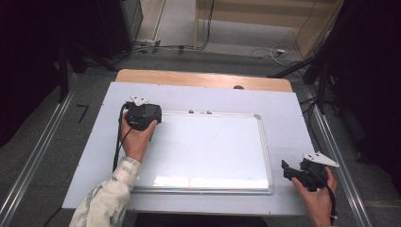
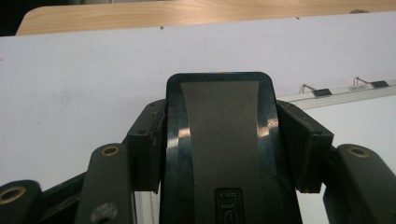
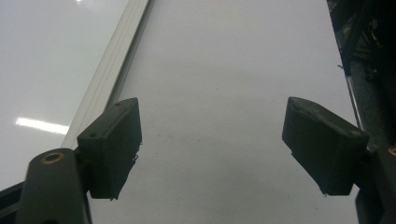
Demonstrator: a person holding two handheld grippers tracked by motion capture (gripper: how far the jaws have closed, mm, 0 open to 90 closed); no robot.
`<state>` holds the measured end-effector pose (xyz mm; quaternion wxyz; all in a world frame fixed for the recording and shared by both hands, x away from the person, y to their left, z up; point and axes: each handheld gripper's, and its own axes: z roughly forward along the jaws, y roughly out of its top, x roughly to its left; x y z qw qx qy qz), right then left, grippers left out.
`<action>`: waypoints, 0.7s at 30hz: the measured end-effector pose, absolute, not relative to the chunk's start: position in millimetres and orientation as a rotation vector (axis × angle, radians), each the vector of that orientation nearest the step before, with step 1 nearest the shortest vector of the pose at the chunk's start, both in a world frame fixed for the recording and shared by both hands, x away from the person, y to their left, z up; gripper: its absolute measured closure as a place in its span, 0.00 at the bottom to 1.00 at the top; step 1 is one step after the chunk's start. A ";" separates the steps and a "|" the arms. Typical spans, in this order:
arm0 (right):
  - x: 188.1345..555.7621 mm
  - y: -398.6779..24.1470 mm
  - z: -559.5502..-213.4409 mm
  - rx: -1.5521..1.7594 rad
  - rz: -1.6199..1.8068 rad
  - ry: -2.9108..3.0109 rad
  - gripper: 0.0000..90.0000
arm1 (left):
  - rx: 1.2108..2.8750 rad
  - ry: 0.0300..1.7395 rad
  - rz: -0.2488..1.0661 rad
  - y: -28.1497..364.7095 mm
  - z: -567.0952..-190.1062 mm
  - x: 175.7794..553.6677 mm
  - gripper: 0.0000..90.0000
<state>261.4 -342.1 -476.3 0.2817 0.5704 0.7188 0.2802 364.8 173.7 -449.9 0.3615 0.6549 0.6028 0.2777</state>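
My left gripper (image 1: 143, 116) hovers over the far left corner of a whiteboard (image 1: 208, 146), held from behind by a hand in a patterned sleeve. Its jaws are shut on a black whiteboard eraser (image 2: 219, 135) with a grey strip down its middle, and the pads (image 2: 150, 144) press on both of its sides. My right gripper (image 1: 289, 173) rests on the white table cover just right of the whiteboard's near right corner. It stands open (image 3: 215, 144) with nothing but bare white surface between the jaws. The board's metal frame (image 3: 109, 79) runs past its left jaw.
The whiteboard lies on a white sheet (image 1: 283, 104) covering a wooden table (image 1: 203, 78). Two small clips (image 2: 322, 92) sit on the board's far edge. Metal rails (image 1: 335, 156) run along both sides of the table, with cables on the floor beyond.
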 end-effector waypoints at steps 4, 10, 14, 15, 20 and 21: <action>261.3 -342.3 -476.3 1.527 0.750 1.924 0.21 | 1.684 1.567 0.721 177.6 -450.5 365.7 0.45; 261.5 -341.2 -476.3 1.521 0.743 1.927 0.21 | 1.679 1.581 0.719 176.1 -452.8 367.5 0.45; 261.2 -341.3 -476.4 1.519 0.743 1.926 0.21 | 1.683 1.582 0.716 174.4 -454.8 369.5 0.45; 261.1 -341.6 -476.6 1.520 0.741 1.926 0.21 | 1.677 1.586 0.715 174.3 -455.5 370.1 0.45; 260.6 -342.4 -476.3 1.521 0.743 1.923 0.21 | 1.672 1.617 0.711 175.0 -459.2 374.3 0.45; 261.1 -342.2 -476.4 1.518 0.746 1.924 0.21 | 1.673 1.626 0.707 174.9 -460.8 376.0 0.45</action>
